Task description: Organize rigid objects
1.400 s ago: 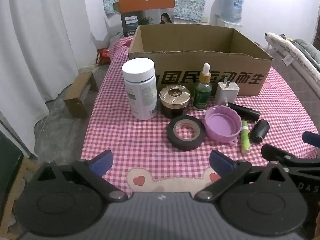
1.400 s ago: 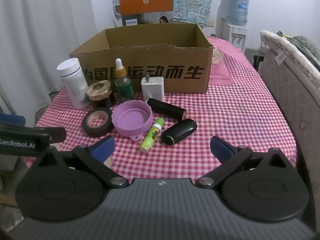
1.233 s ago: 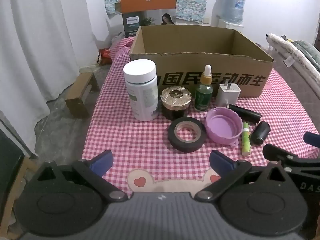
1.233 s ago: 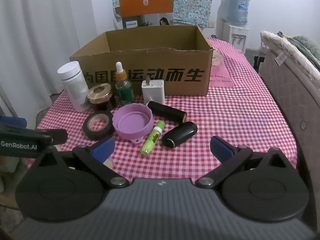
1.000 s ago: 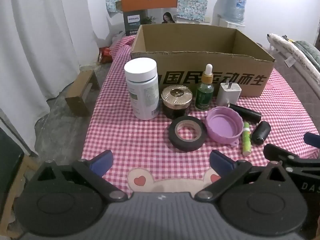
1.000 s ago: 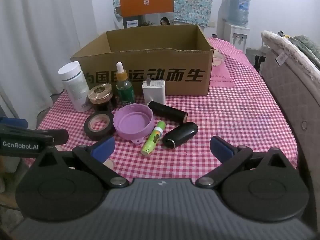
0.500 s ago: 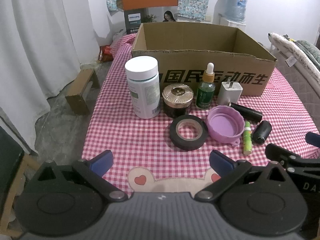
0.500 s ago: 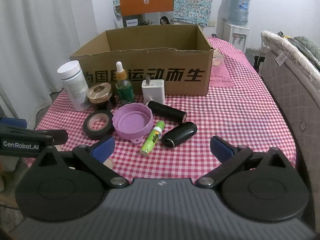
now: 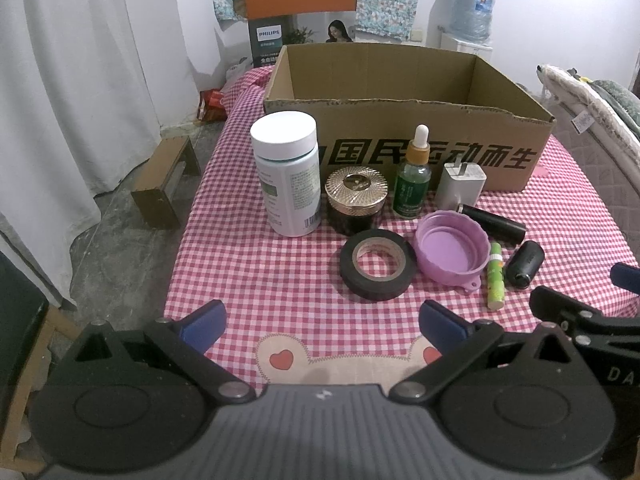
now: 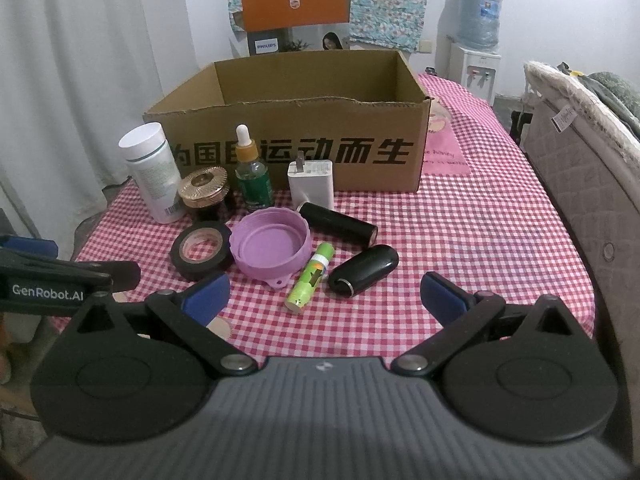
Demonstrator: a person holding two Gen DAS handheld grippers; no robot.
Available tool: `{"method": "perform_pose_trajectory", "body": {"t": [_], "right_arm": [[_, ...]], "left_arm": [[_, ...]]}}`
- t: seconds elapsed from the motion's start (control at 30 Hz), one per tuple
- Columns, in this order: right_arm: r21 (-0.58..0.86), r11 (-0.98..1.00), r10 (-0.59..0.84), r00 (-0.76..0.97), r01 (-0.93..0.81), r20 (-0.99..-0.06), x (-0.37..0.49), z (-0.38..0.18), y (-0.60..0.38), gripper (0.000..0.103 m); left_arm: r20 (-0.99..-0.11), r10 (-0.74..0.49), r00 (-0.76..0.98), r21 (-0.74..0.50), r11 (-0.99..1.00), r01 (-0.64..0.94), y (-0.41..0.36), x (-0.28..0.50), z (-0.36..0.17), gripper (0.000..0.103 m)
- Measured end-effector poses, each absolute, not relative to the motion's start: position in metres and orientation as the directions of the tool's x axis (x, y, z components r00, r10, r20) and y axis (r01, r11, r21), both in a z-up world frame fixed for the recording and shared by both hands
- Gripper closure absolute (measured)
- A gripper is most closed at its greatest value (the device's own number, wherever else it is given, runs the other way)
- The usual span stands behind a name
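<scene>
Over the near table edge, both grippers, left gripper (image 9: 322, 320) & right gripper (image 10: 324, 294), jaws apart, empty; nothing boxed yet. Next, prob: close on tape roll (image 9: 376, 265), lift into cardboard box (image 9: 408, 120).

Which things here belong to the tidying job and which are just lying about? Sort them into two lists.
Job:
cardboard box
white pill bottle
gold-lidded jar
green dropper bottle
white charger
black tape roll
purple lid
green tube
black cylinder
black capsule case

Lying about:
Philips box
water dispenser
wooden stool
</scene>
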State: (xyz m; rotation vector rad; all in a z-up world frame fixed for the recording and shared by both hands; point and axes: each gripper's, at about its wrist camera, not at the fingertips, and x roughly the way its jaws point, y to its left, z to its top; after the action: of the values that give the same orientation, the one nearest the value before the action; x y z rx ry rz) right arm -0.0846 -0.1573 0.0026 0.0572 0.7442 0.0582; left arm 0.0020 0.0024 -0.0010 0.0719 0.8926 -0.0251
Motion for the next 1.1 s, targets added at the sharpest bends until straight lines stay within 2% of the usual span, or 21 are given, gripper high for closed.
{"method": "perform_pose_trajectory", "body": {"t": [1.1], "right_arm": [[0.071, 0.997, 0.073, 0.733, -0.033, -0.676, -0.0829, 0.0023, -0.1551, 0.001]], "left_arm": [[-0.785, 0.014, 0.619, 0.056, 0.997, 0.049, 0.0062, 0.0030, -0.0043, 0.000]]}}
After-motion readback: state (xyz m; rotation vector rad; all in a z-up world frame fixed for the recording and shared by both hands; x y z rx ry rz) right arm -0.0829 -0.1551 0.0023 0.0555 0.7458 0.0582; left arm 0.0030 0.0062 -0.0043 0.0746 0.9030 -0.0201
